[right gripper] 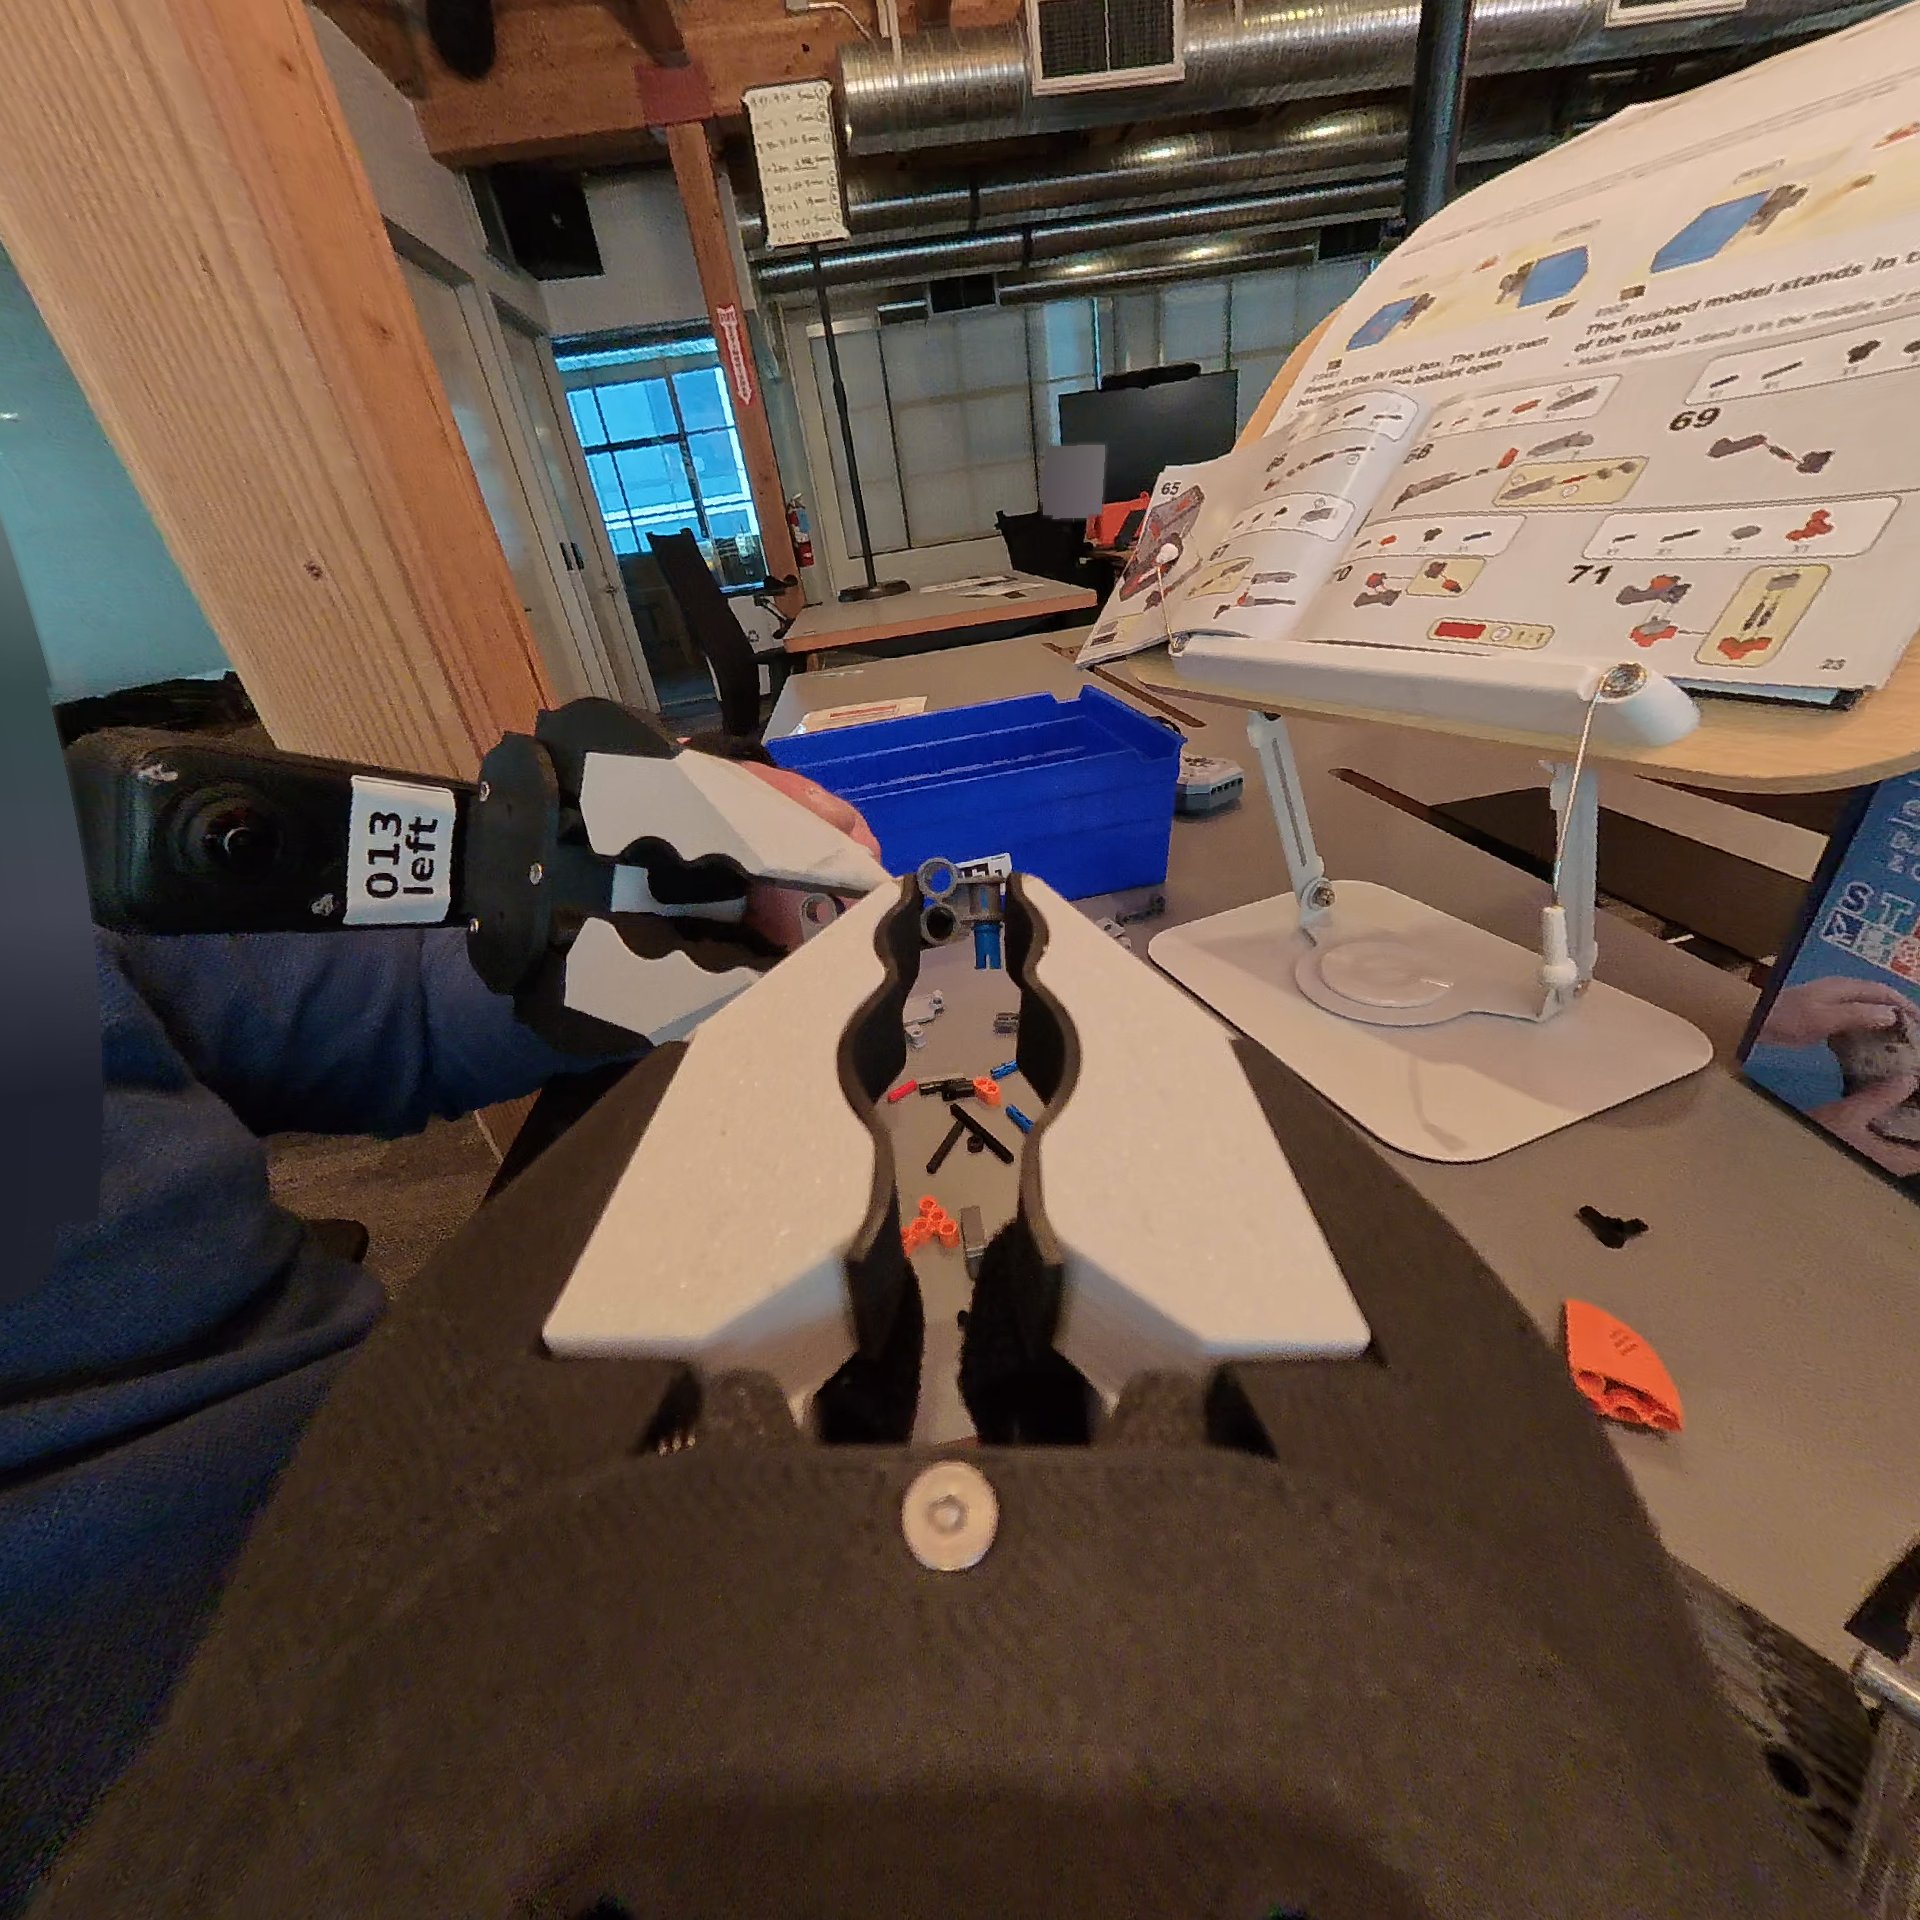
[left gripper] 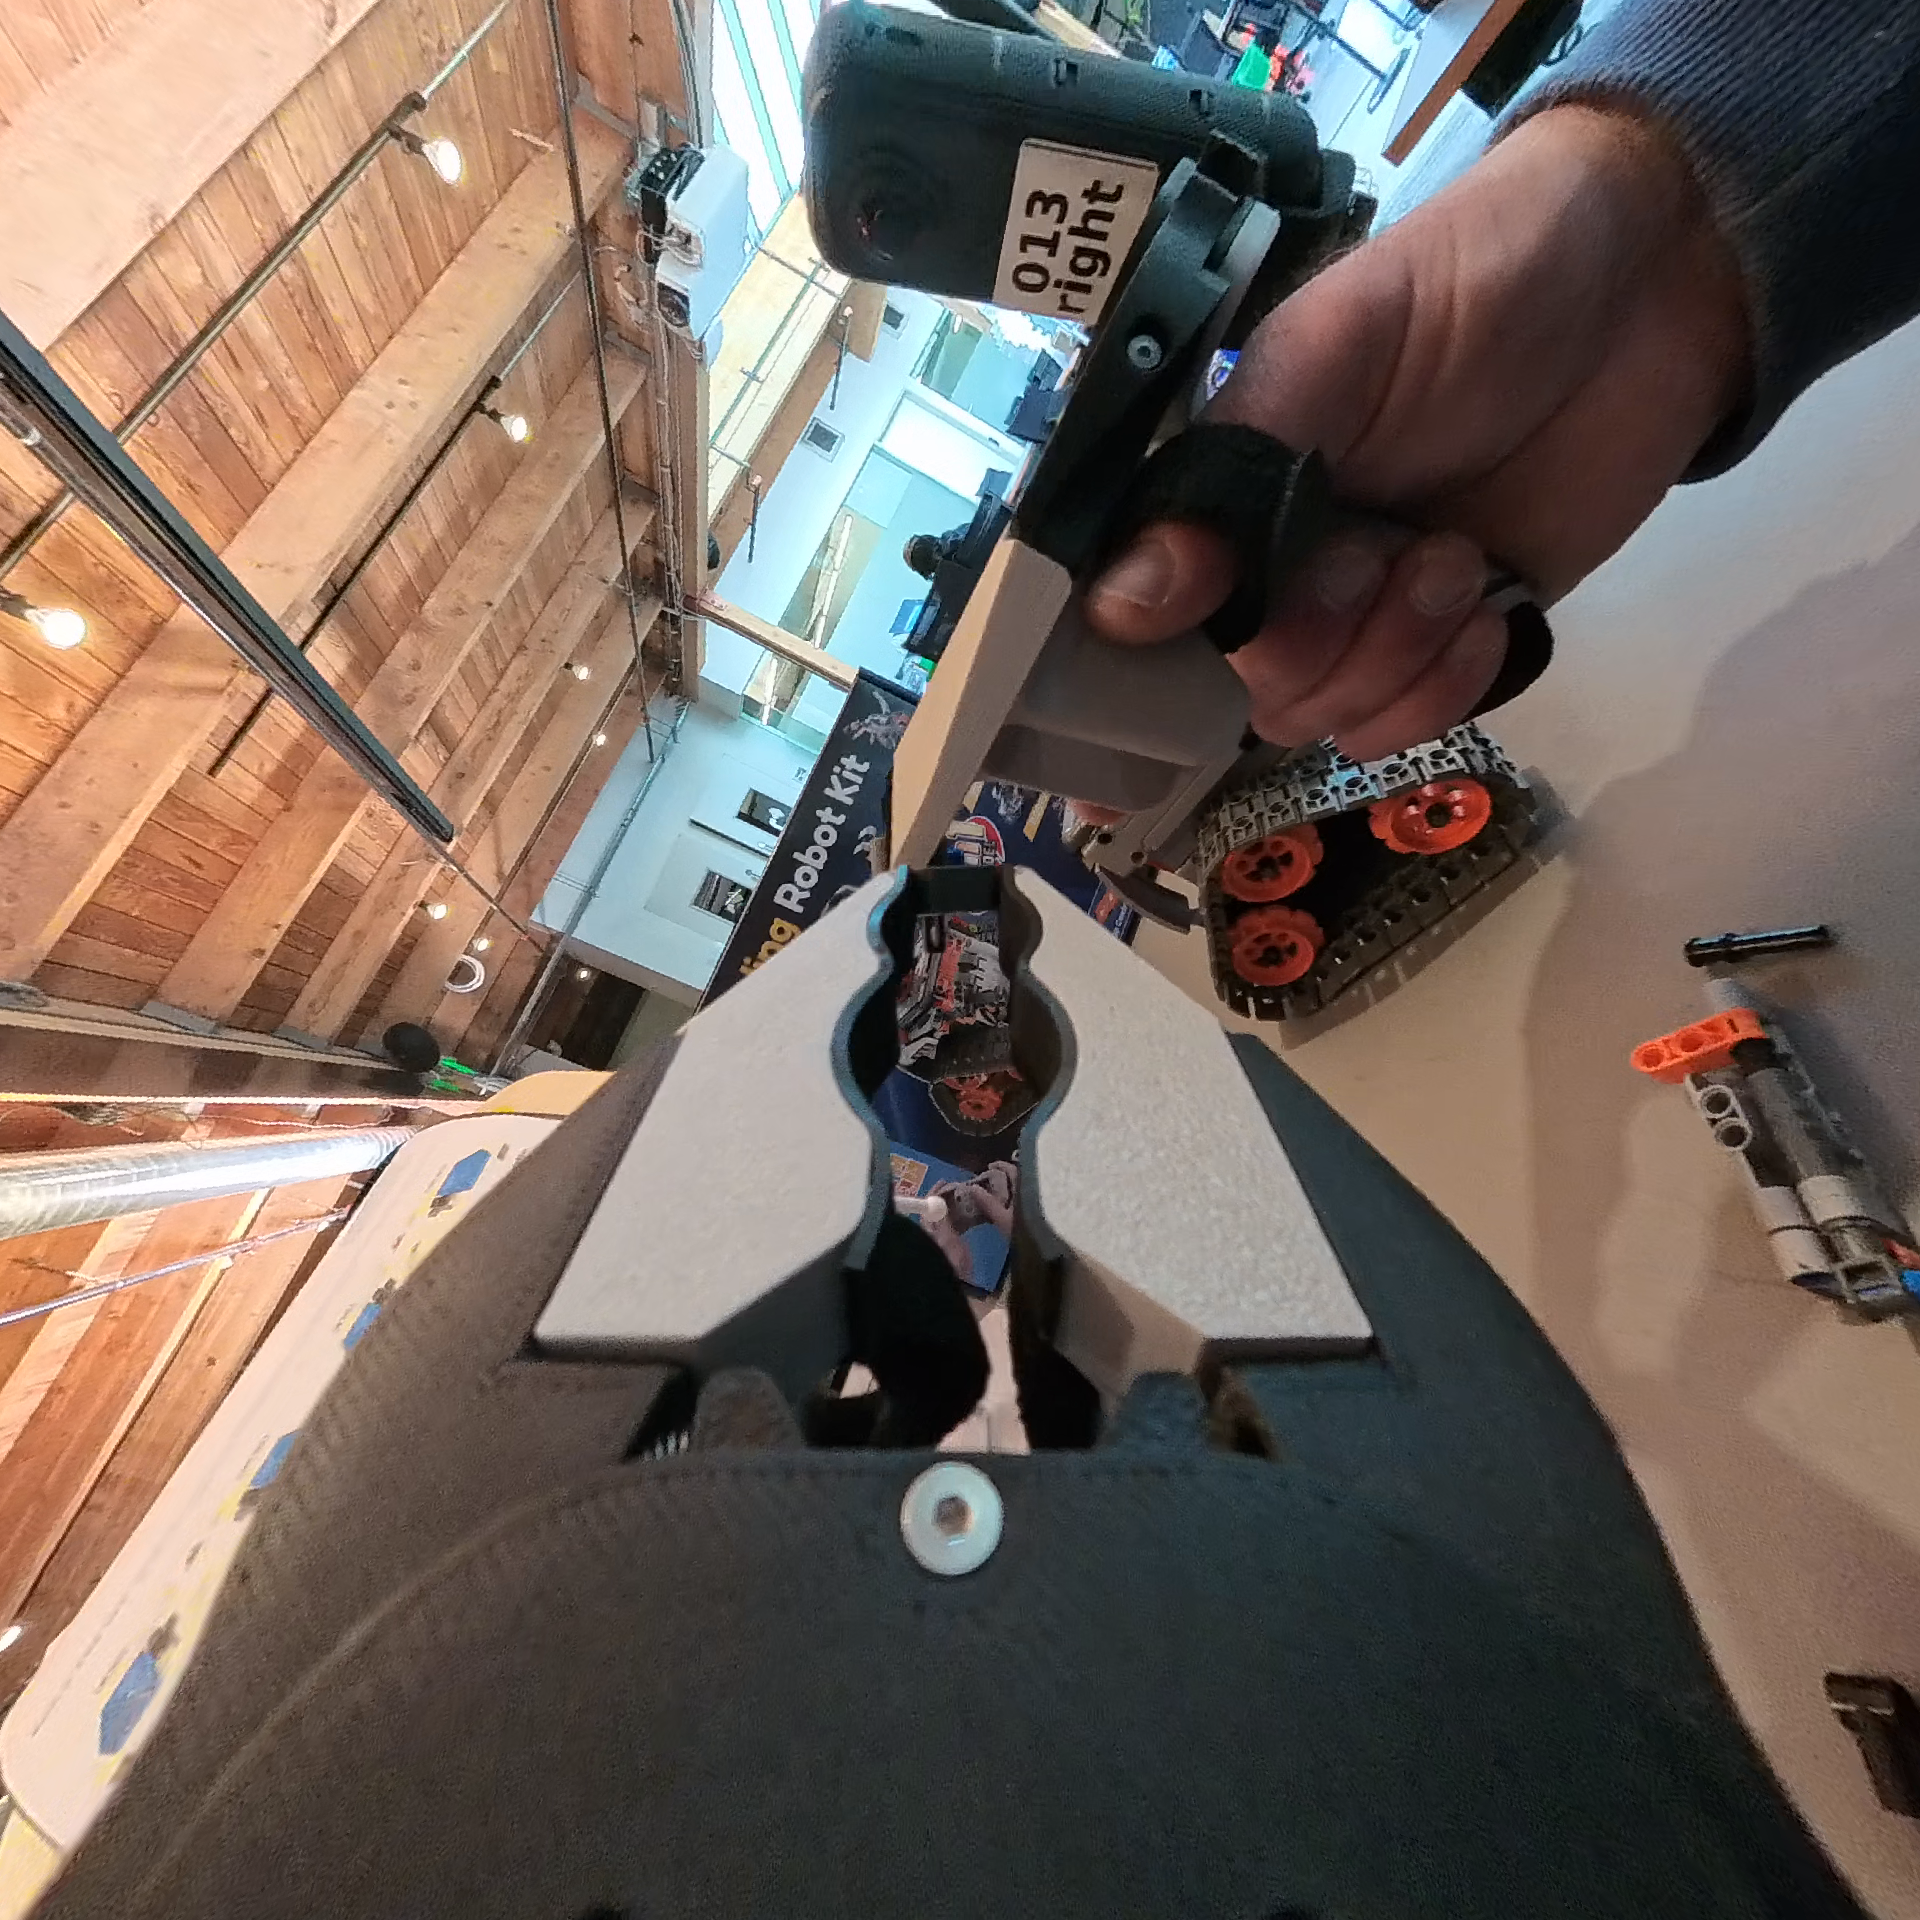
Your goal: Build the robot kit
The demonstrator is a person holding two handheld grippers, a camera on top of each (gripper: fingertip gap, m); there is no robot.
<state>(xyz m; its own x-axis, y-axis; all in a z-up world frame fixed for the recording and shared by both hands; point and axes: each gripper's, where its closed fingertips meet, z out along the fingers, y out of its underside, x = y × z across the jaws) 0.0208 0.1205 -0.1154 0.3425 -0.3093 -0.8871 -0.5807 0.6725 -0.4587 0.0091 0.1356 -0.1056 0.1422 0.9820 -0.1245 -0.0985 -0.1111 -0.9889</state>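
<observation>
Here my right tool (right gripper: 961,894) is nearly closed at the tips and pinches a small grey piece with round holes and a blue pin (right gripper: 964,914), lifted above the desk (right gripper: 1714,1195). My left tool (left gripper: 951,891) is also narrowed, with a small black part between its tips, though I cannot tell if it really grips it; it meets the right tool tip to tip. Loose small parts (right gripper: 961,1117) lie on the desk under the right tool. Behind stands a blue bin (right gripper: 987,790), and a tracked model (left gripper: 1361,883) sits beside the hand (left gripper: 1455,436).
</observation>
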